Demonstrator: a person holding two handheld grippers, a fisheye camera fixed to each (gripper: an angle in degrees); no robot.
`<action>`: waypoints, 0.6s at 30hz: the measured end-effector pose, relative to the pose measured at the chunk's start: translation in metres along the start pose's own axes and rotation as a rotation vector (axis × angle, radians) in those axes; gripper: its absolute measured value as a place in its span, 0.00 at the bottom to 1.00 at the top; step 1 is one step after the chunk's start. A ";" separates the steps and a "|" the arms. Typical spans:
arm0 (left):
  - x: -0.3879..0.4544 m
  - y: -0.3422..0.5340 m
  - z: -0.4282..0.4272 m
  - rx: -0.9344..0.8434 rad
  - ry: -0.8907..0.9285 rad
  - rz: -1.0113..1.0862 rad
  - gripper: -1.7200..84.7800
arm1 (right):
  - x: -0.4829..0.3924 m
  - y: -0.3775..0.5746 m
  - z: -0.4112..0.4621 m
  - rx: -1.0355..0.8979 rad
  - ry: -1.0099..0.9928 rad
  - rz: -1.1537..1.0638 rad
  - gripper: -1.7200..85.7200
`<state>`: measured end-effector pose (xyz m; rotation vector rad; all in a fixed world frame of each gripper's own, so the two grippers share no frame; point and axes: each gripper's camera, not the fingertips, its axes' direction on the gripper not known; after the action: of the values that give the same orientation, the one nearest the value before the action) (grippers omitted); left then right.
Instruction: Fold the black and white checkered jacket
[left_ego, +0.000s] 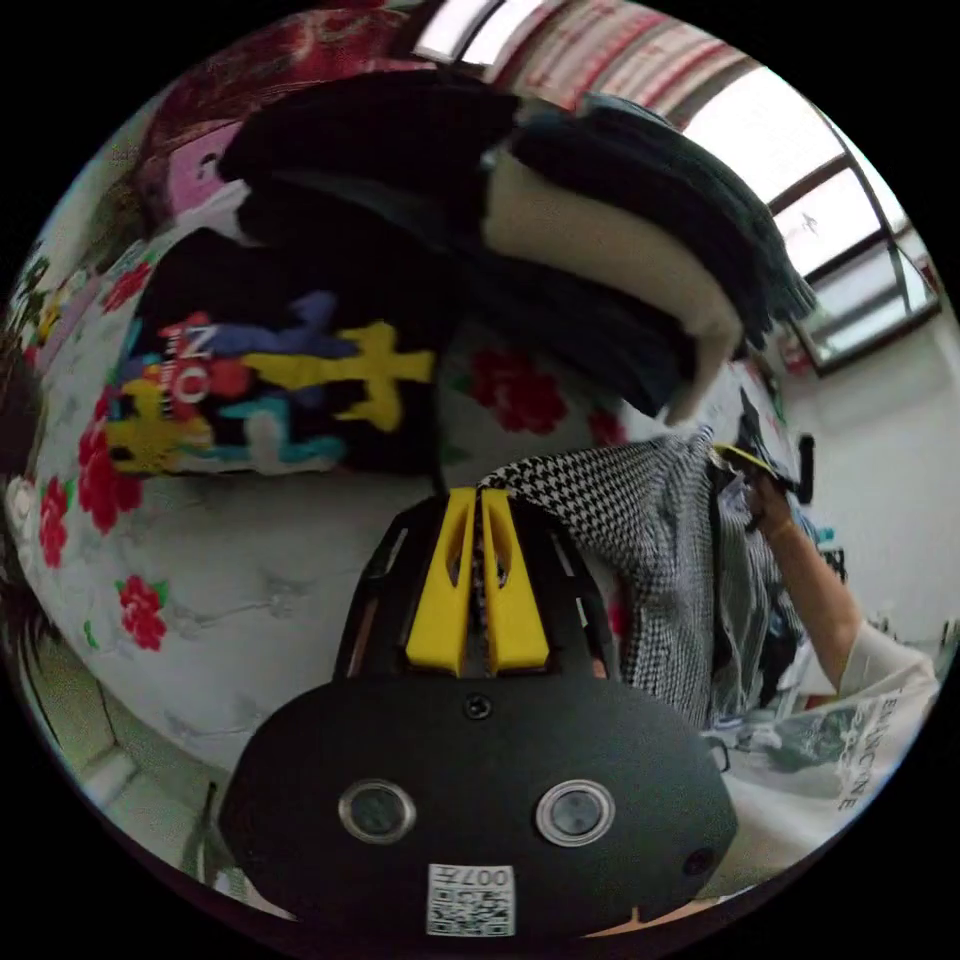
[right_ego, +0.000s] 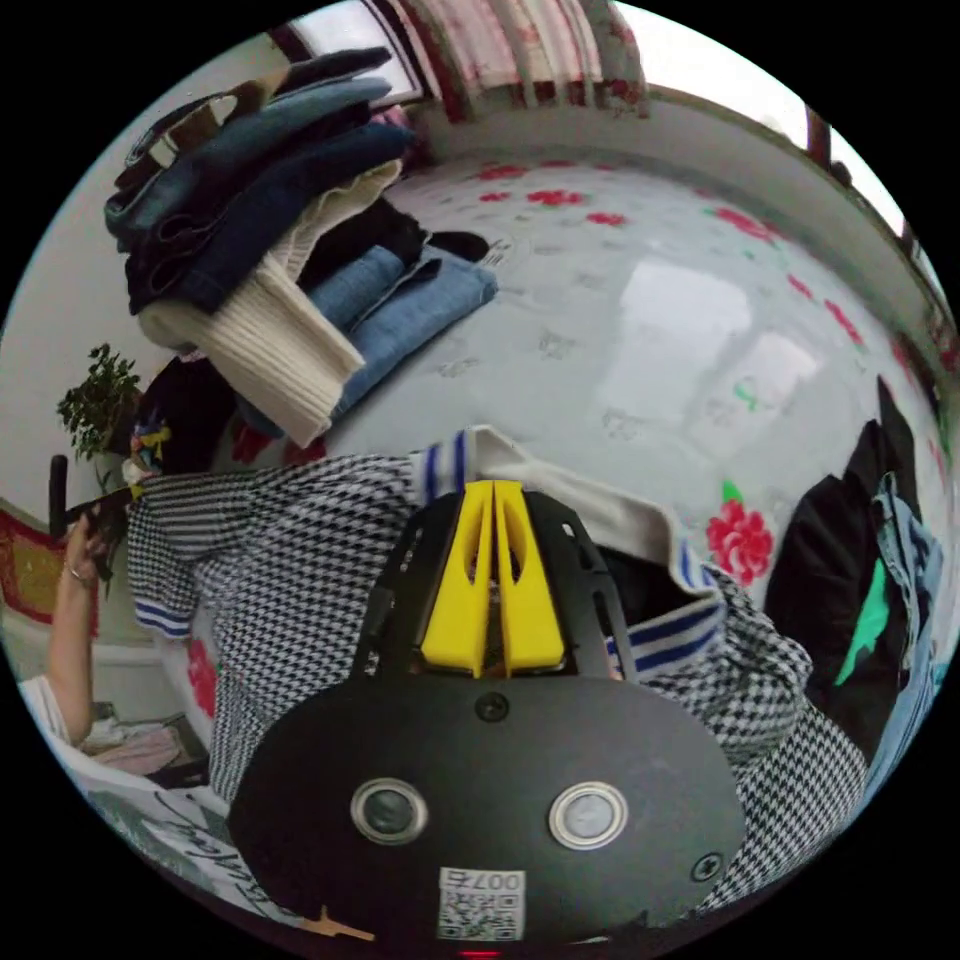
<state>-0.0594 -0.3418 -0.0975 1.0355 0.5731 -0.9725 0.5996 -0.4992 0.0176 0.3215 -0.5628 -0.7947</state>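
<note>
The black and white checkered jacket (left_ego: 640, 540) hangs stretched between both grippers above the bed. In the left gripper view, my left gripper (left_ego: 480, 492) is shut on a corner of it, with checkered cloth showing between the yellow jaws. Far right in that view, a hand holds the right gripper (left_ego: 745, 460) at the jacket's other end. In the right gripper view, my right gripper (right_ego: 493, 487) is shut on the jacket's (right_ego: 280, 560) white ribbed edge with blue stripes. The left gripper (right_ego: 95, 510) shows small at the far left, held by a hand.
A floral bed sheet (right_ego: 650, 330) lies beneath. A tall stack of folded clothes (right_ego: 270, 240) leans at one side, also seen as the stack (left_ego: 560, 230). A black garment with a colourful print (left_ego: 270, 390) lies on the bed. Dark clothes (right_ego: 860, 580) lie at the right. A plant (right_ego: 100, 400) stands beyond.
</note>
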 end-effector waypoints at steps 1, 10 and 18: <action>-0.018 -0.010 0.009 -0.009 -0.015 -0.071 0.01 | 0.009 0.004 0.000 0.023 0.012 0.030 0.02; -0.040 -0.039 0.056 -0.031 -0.052 -0.148 0.01 | -0.044 0.004 0.040 -0.020 -0.266 -0.146 0.04; -0.069 -0.053 0.046 -0.006 -0.087 -0.195 0.01 | -0.063 0.016 0.017 0.178 0.031 -0.150 0.03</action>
<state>-0.1401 -0.3659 -0.0474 0.9388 0.6129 -1.1810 0.5629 -0.4426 0.0169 0.5438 -0.5864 -0.8841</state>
